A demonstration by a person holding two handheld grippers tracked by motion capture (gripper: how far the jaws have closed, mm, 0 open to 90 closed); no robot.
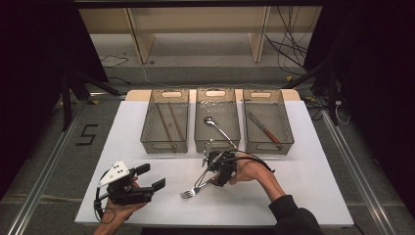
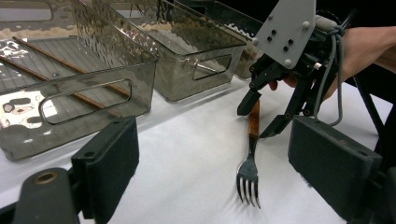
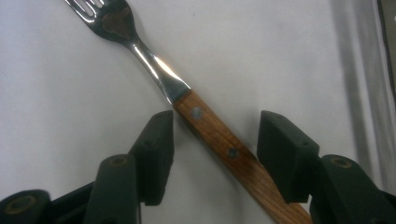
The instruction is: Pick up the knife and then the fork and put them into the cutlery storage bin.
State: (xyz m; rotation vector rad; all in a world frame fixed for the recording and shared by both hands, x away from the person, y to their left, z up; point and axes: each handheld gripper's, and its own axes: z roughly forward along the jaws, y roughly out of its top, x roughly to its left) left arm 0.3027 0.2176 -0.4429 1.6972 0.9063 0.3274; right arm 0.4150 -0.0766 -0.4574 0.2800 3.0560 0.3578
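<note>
A white table (image 1: 303, 186) stood on grey carpet – shelving and cables behind; three clear bins (image 1: 217, 122) lined its far edge; the fork (image 1: 193, 190) lay flat in front, its wooden handle between the right gripper (image 1: 208, 178)'s half-open jaws, untouched; the left gripper (image 1: 149, 177) gaped empty.

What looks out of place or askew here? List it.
The fork lies loose on the table while the chopsticks, spoon and knife sit in bins. The spoon also looks propped, its handle reaching the front rim of the middle bin. No spill or damage shows.
</note>
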